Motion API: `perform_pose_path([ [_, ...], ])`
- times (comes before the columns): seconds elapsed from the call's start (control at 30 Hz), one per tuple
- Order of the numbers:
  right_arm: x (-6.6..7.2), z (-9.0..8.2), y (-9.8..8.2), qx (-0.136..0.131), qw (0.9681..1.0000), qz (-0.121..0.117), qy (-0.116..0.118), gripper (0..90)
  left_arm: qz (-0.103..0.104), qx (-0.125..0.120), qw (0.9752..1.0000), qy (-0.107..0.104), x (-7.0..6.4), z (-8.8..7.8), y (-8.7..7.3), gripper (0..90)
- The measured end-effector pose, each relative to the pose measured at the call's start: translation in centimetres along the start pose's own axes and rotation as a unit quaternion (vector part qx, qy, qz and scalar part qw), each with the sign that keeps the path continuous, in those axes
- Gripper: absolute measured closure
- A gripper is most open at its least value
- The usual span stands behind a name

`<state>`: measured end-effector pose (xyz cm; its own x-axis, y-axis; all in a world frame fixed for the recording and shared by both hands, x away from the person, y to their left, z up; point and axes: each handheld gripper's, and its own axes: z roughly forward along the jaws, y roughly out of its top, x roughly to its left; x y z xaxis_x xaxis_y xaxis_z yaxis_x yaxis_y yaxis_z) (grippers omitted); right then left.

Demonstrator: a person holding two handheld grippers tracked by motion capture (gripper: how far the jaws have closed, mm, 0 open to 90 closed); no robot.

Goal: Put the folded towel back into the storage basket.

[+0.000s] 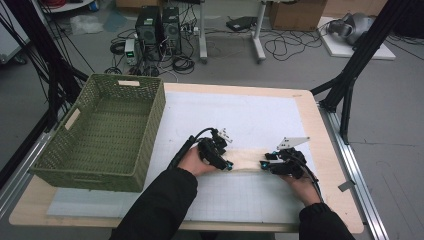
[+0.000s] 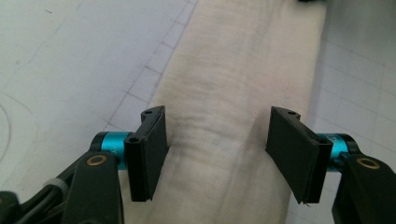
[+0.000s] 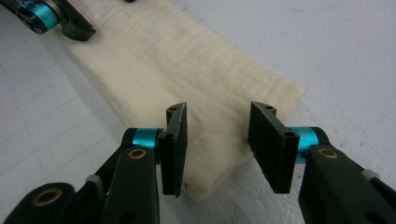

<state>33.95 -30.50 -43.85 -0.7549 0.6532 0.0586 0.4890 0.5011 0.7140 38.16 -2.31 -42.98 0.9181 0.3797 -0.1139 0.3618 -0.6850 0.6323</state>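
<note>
a: where is the cloth (image 1: 246, 161)?

b: it lies flat as a long cream strip on the white gridded mat (image 1: 250, 125) that covers the surface (image 1: 320, 135), well to the right of the green woven basket (image 1: 102, 132). that basket stands at the far left corner, and the strip runs sideways away from it.

a: and the left claw (image 1: 227, 165)?

b: it sits at the end of the cloth nearer the basket. in the left gripper view the claw (image 2: 217, 149) has its jaws wide apart, one at each long edge of the cloth (image 2: 233, 93), which passes between them. the pads do not press on the fabric, so it is open and gripping nothing.

a: the right claw (image 1: 263, 164)?

b: at the end of the cloth farther from the basket, facing the left one across the strip. in the right gripper view the claw (image 3: 217, 144) stands over the end of the cloth (image 3: 187, 60), jaws apart with a clear gap and bare fabric showing between them. it is open too. the left claw (image 3: 77, 28) shows at the far end of the strip in that view.

a: does the cloth look lifted?

b: no, it rests on the mat along all of its visible length, a bit rumpled at the right claw's end.
</note>
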Motion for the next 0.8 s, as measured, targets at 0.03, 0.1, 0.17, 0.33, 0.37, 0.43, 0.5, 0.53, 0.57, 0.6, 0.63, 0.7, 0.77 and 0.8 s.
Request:
perform_pose_path([
  [0.03, 0.04, 0.01, 0.0, 0.001, 1.0, 0.0, -0.001, 56.7, 0.001, 0.0, 1.0, -0.001, 0.09, -0.04, -0.03, 37.9],
  [0.1, 0.05, 0.0, -0.01, 0.0, 1.0, 0.0, -0.001, 56.6, 0.003, 0.003, 1.0, -0.007, 0.13, -0.12, -0.06, 37.7],
  [0.17, 0.04, 0.01, -0.04, 0.0, 1.0, -0.001, -0.002, 56.3, -0.002, 0.004, 0.9999, -0.013, 0.17, -0.16, -0.11, 37.0],
  [0.33, 0.05, 0.01, -0.06, 0.0, 1.0, -0.002, -0.002, 56.0, 0.006, 0.004, 0.9998, -0.018, -0.01, 0.02, -0.11, 30.6],
  [0.37, 0.05, 0.0, -0.06, 0.0, 1.0, -0.002, -0.003, 55.9, 0.006, 0.005, 0.9998, -0.018, -0.01, 0.01, -0.11, 30.3],
  [0.43, 0.1, -0.02, -0.05, 0.001, 1.0, -0.001, -0.003, 55.7, 0.007, 0.004, 0.9998, -0.018, -0.01, 0.01, -0.13, 30.6],
  [0.5, 0.1, 0.0, -0.04, 0.0, 1.0, -0.005, -0.005, 55.3, 0.011, 0.005, 0.9998, -0.014, -0.13, 0.05, -0.14, 30.6],
  [0.53, 0.13, -0.01, -0.03, 0.001, 1.0, -0.005, -0.006, 55.2, 0.014, 0.005, 0.9998, -0.012, -0.18, 0.06, -0.16, 30.4],
  [0.57, 0.13, -0.02, -0.04, 0.002, 1.0, -0.006, -0.005, 55.1, 0.015, 0.004, 0.9998, -0.012, -0.19, 0.06, -0.2, 30.4],
  [0.6, 0.14, -0.01, -0.04, 0.001, 1.0, -0.005, -0.005, 54.8, 0.015, 0.003, 0.9998, -0.012, -0.21, 0.06, -0.22, 30.3],
  [0.63, 0.14, -0.01, -0.03, 0.001, 1.0, -0.005, -0.006, 54.6, 0.016, 0.003, 0.9998, -0.011, -0.24, 0.05, -0.24, 30.2],
  [0.7, 0.16, -0.01, -0.03, 0.002, 1.0, -0.005, -0.006, 54.3, 0.019, 0.005, 0.9998, -0.008, -0.32, 0.08, -0.23, 30.4],
  [0.77, 0.17, -0.01, -0.03, 0.003, 0.9999, -0.007, -0.008, 53.5, 0.021, 0.004, 0.9997, -0.006, -0.37, 0.1, -0.27, 30.2],
  [0.8, 0.19, 0.01, -0.04, 0.002, 0.9999, -0.006, -0.009, 53.3, 0.022, 0.004, 0.9997, -0.006, -0.37, 0.08, -0.28, 30.2],
])
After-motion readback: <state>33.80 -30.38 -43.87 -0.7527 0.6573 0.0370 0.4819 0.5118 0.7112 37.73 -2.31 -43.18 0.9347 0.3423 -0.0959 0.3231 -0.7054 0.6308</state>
